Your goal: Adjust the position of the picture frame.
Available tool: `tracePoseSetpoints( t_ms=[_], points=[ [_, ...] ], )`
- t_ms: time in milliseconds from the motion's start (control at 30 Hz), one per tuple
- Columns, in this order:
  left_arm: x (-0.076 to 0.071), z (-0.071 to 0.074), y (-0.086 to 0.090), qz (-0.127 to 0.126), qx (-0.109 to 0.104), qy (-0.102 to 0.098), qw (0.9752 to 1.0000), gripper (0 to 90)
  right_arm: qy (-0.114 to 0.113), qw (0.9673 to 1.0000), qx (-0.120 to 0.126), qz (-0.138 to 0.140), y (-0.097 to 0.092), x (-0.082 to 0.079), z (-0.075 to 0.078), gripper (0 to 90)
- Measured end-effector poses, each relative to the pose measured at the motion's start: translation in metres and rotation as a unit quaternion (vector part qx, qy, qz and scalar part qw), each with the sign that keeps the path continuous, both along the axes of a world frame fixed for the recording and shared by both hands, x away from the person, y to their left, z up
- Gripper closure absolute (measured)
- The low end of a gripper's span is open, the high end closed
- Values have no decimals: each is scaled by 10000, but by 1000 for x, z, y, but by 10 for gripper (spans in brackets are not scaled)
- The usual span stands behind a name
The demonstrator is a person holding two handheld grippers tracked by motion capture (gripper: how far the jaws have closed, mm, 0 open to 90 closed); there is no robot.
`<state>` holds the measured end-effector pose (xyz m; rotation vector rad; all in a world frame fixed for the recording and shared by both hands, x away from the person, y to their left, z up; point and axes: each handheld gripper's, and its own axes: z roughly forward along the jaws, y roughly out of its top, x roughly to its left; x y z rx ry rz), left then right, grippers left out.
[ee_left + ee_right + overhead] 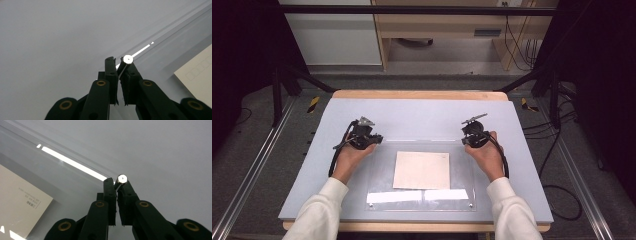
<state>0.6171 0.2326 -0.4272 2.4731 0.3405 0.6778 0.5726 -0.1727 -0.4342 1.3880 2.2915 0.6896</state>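
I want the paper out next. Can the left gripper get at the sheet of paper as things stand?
Probably not directly. The paper appears to lie under the clear plate, and the left gripper is already shut on the plate's far-left corner, at a small round stud. The plate would have to come up first.

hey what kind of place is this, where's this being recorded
Probably a lab recording bench, not a home: a grey table framed by metal rails, loose cables on the floor, and a person's hands working the left gripper and right gripper.
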Motion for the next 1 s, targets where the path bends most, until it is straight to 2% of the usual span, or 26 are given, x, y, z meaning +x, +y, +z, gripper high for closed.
tracePoseSetpoints(
  t_ms=[133, 333, 567, 700, 1000],
  points=[
    [-1, -1, 0, -40, 75, -41, 10000, 834, 42, 10000, 26, 27, 0, 1, -2, 857],
    [-2, -6, -2, 87, -71, 44, 9999, 834, 113, 9999, 9, -13, 0, 1, -3, 857],
    [3, -9, -5, -86, 108, 17, 9999, 837, 169, 9998, 42, -49, -5, -2, -10, 857],
    [4, -12, -6, -86, 47, 40, 9999, 836, 199, 9997, 88, -70, -5, -2, -11, 856],
    [2, -12, -6, -36, 32, 20, 10000, 837, 119, 9998, 131, -45, -8, -3, -14, 856]
  ],
)
